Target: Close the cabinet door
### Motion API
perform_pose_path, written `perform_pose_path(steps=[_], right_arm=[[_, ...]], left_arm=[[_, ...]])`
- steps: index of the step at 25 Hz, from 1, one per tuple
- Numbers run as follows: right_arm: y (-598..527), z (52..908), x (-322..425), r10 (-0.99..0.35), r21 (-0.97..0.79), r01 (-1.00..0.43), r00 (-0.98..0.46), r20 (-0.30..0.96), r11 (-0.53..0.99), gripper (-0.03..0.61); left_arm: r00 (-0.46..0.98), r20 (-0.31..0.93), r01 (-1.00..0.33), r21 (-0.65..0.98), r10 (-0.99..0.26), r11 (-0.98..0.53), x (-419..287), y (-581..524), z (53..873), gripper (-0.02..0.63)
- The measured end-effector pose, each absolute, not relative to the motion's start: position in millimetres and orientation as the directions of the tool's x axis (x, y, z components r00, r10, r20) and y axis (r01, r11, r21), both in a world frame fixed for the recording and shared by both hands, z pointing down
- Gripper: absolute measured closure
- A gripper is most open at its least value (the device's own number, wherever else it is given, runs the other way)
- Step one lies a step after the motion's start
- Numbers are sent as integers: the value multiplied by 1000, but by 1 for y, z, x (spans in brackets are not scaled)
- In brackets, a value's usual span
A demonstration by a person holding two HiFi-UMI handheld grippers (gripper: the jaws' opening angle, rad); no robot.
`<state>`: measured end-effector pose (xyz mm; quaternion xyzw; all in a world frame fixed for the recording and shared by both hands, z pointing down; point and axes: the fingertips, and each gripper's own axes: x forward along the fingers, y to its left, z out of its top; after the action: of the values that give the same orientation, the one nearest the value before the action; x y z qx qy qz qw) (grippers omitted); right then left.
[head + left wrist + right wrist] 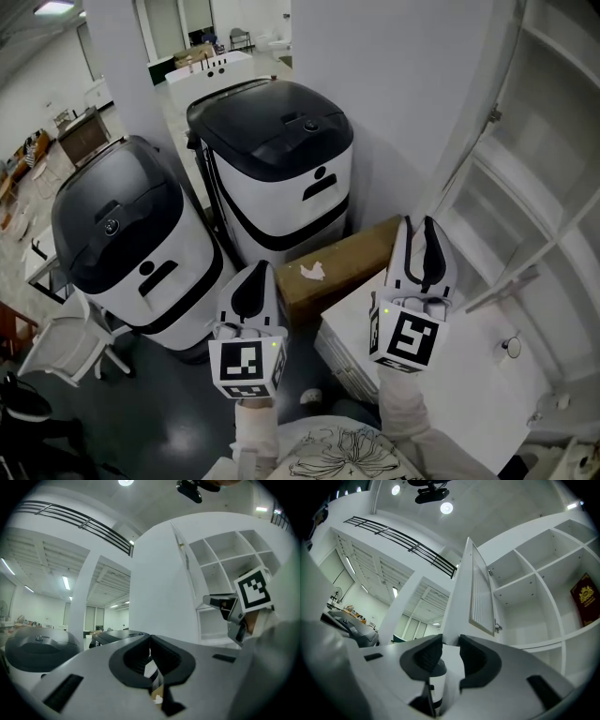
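The white cabinet door (394,103) stands wide open, its plain outer face turned left. In the right gripper view the door (461,588) is edge-on, with a louvred inner panel (483,597) and the open shelves (525,583) to its right. My right gripper (451,641) straddles the door's near edge; the white edge fills the gap between its jaws, and no pad visibly presses on it. In the head view the right gripper (419,223) is at the door's lower part. My left gripper (255,272) hangs lower left, away from the door, and its jaws (150,641) are shut on nothing.
Two black-topped white machines (281,159) (122,244) stand left of the door. A cardboard box (337,267) lies below the grippers beside a low white unit (469,366). A white chair (66,347) is at lower left. A red book (585,597) leans in a shelf.
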<state>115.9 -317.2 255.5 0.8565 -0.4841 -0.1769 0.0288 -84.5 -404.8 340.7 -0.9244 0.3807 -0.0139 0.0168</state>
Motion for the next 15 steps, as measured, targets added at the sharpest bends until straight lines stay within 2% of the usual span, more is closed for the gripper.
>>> perform_pose_path(steps=[15], right_arm=[[-267,258,132,-819,219,-799,493,-294,-560,494]], left_arm=[[802,7,-596,-47,-597,-802,-34,-372,340,609]])
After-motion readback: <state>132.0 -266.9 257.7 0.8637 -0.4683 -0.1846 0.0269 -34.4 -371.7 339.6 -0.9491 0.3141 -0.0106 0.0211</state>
